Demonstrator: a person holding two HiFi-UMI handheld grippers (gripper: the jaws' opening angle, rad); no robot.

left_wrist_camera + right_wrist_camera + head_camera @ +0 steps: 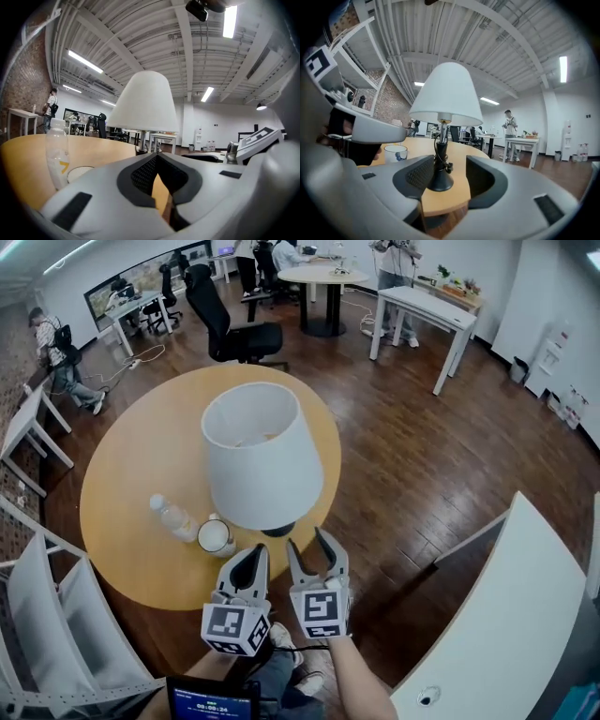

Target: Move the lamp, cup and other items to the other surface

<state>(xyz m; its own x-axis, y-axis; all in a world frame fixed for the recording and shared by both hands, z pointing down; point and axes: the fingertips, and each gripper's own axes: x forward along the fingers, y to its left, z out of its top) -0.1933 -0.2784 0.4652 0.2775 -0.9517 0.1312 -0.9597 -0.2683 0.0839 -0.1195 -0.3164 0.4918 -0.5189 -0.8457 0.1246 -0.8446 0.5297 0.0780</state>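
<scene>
A lamp with a white shade stands on the round wooden table, its black base near the front edge. Left of the base are a white cup and a clear plastic bottle. My right gripper is open just in front of the lamp base, which shows between the jaws but apart from them. My left gripper hovers shut and empty beside the cup. In the left gripper view the bottle and the lamp shade rise beyond the jaws.
A white surface lies at the lower right, across a strip of dark wood floor. A white shelf frame stands at the lower left. A black office chair, a white desk and several people are behind the table.
</scene>
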